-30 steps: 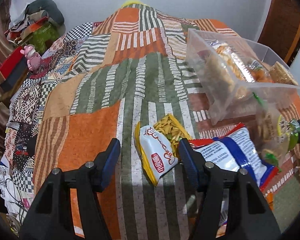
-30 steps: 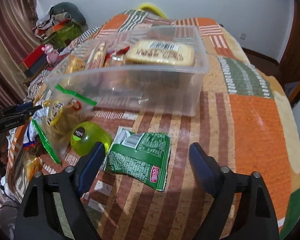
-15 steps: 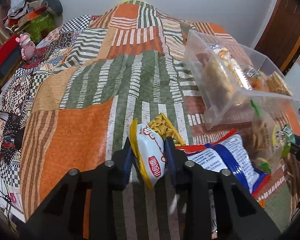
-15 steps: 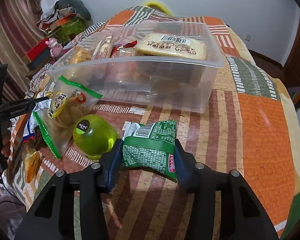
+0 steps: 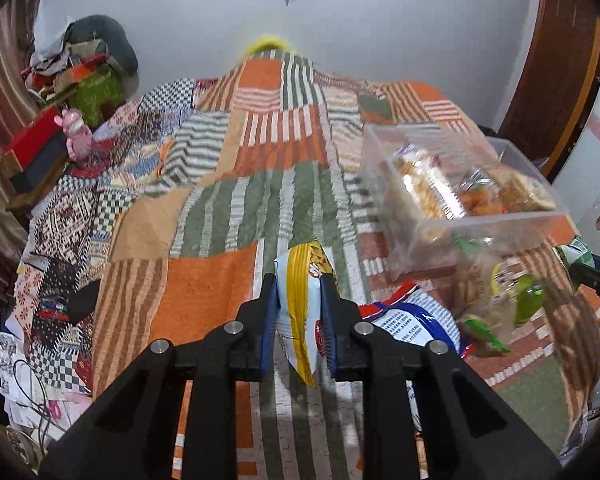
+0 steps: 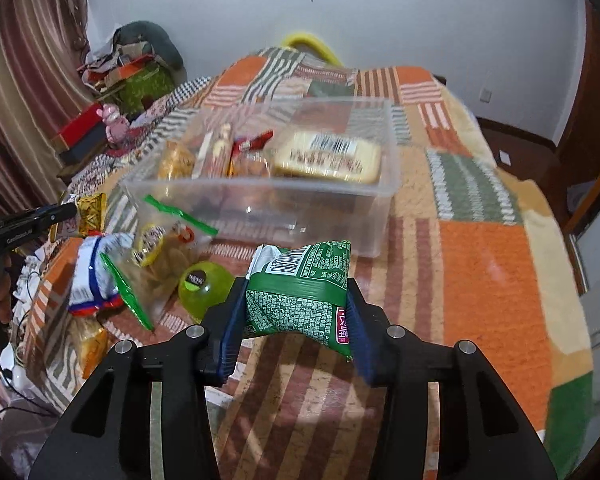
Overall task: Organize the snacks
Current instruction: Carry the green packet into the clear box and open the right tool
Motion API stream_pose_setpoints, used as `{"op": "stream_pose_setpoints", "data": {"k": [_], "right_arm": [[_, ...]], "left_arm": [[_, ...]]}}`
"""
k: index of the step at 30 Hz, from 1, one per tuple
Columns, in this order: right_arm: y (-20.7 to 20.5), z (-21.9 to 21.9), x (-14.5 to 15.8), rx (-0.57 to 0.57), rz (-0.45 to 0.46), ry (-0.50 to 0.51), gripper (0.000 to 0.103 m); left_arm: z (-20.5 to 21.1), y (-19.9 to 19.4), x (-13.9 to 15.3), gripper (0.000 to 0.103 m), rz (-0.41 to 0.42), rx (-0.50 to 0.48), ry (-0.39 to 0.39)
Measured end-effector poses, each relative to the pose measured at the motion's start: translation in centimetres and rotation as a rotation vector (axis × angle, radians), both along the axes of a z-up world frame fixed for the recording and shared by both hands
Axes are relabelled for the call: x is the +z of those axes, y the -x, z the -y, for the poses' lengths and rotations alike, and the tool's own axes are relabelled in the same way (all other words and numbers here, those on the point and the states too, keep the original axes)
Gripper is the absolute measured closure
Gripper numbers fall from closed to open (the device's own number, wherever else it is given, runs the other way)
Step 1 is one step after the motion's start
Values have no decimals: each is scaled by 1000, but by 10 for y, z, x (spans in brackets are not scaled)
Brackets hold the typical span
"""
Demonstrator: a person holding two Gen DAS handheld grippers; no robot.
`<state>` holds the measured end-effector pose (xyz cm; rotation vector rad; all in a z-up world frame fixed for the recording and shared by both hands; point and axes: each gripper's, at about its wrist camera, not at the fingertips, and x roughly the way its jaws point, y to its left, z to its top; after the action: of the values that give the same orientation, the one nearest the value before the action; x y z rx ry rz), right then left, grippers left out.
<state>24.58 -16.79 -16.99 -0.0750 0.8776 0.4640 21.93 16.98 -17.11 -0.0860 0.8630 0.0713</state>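
Tongs both grip snacks: left gripper (image 5: pixel 299 300) pinches a white-yellow packet (image 5: pixel 300 320), right gripper (image 6: pixel 296 312) a green packet (image 6: pixel 300 300), near the bin (image 6: pixel 380 208).

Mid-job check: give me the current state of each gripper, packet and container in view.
left gripper: shut on white-and-yellow snack packet, lifted
right gripper: shut on green snack packet, lifted
clear plastic bin: open, partly filled
blue-and-white bag: lying on bedspread
zip bag: leaning against bin
green capsule: on bedspread, closed

Motion-blurred snacks inside clear bin (image 5: pixel 456 184)
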Motion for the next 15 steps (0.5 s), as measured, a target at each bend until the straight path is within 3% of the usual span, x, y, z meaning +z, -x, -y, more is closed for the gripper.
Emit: {"op": "stream_pose_setpoints", "data": {"k": [15], "right_arm": [[-8, -3, 54, -5, 178, -15, 61]], "left_arm": [[46, -6, 73, 84, 164, -90, -3]]}}
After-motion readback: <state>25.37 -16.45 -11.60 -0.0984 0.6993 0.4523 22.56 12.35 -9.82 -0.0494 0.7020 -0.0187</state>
